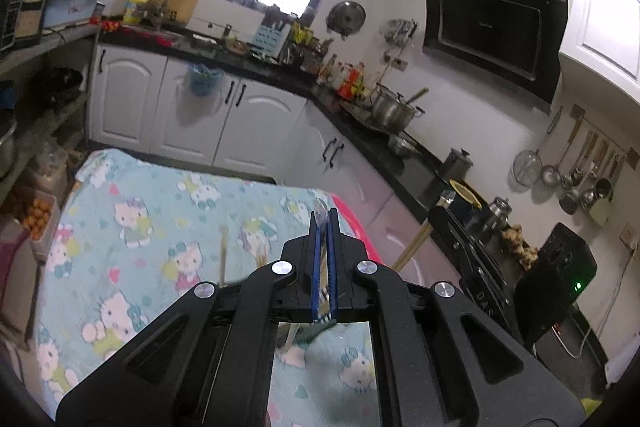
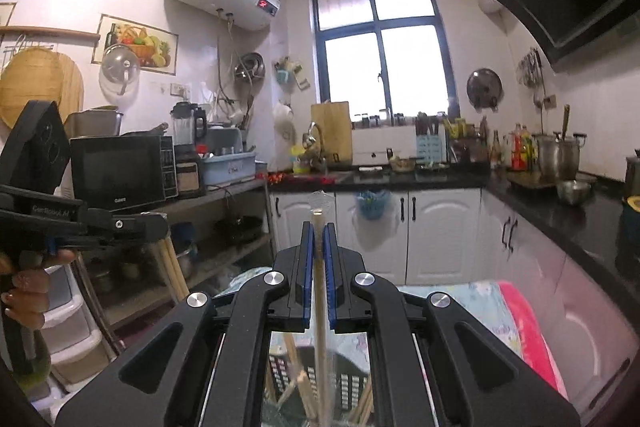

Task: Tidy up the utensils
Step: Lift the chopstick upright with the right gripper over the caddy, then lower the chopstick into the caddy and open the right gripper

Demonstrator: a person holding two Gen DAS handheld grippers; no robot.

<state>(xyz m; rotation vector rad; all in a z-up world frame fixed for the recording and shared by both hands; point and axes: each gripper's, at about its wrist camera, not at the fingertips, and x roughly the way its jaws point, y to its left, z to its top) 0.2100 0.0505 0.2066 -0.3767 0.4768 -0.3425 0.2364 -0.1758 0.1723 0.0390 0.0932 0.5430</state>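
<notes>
The left gripper (image 1: 325, 227) is pressed together on a thin utensil in a clear wrapper (image 1: 322, 213), which sticks out past the blue pads, above a table with a cartoon cloth (image 1: 160, 211). A loose chopstick (image 1: 223, 255) lies on the cloth. The right gripper (image 2: 319, 231) pinches a wrapped chopstick (image 2: 319, 287) above a dark slotted basket (image 2: 352, 379) holding more chopsticks. Cabinets (image 2: 436, 227) stand well apart ahead.

Dark slotted utensil basket (image 2: 352, 383) half hidden under the tongs, pale wooden chopsticks (image 2: 298, 387) cut by the bottom edge, cartoon-print cloth-covered surface (image 1: 160, 211) blurred.
</notes>
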